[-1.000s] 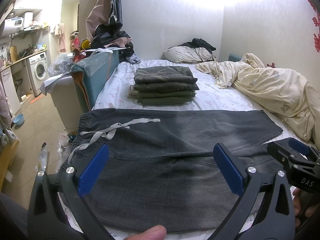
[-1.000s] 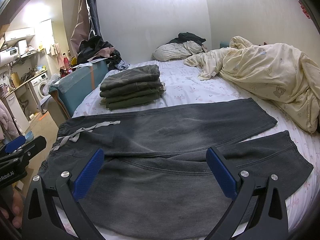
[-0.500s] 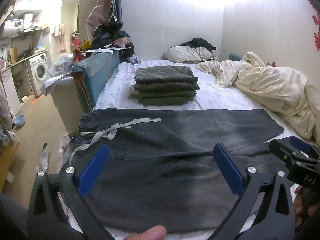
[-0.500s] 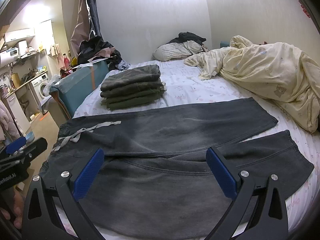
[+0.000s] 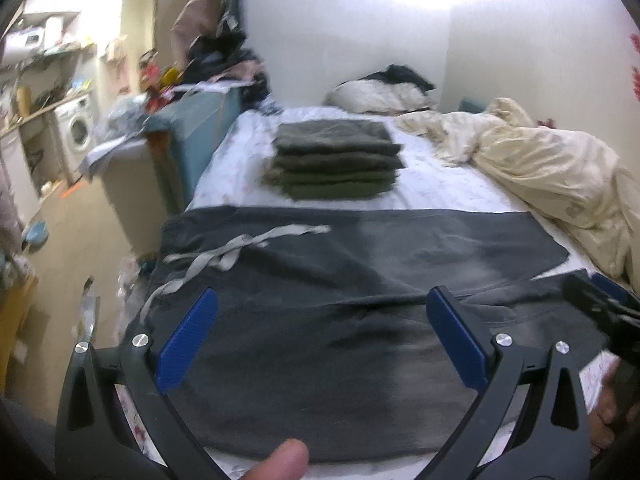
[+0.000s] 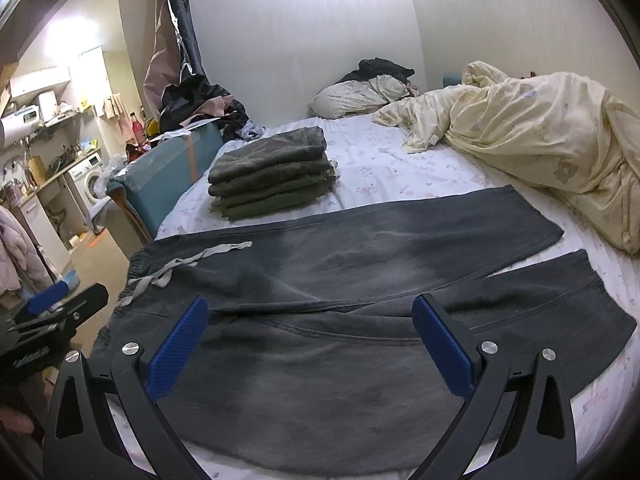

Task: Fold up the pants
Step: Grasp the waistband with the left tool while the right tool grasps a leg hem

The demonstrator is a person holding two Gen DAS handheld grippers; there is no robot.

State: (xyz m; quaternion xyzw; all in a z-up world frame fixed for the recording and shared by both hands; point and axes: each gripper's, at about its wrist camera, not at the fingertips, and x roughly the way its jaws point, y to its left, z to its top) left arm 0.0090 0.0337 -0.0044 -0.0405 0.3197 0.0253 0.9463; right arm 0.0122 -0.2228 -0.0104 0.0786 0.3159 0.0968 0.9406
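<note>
Dark grey pants (image 5: 340, 312) lie spread flat across the near end of the bed, waistband and grey drawstring (image 5: 224, 256) at the left, two legs running right. They also show in the right wrist view (image 6: 360, 320), with the drawstring (image 6: 176, 268) at the left. My left gripper (image 5: 320, 340) is open and empty above the near part of the pants. My right gripper (image 6: 308, 344) is open and empty above the near leg. Each gripper appears at the edge of the other's view.
A stack of folded olive pants (image 5: 336, 160) (image 6: 272, 176) sits further up the bed. A cream duvet (image 6: 540, 140) is heaped at the right. A pillow (image 6: 356, 96) lies at the head. A teal bed-side panel (image 6: 176, 168) and floor clutter are at the left.
Both grippers have shifted slightly; the left wrist view is now blurred by motion. The pants lie as before and both grippers stay open.
</note>
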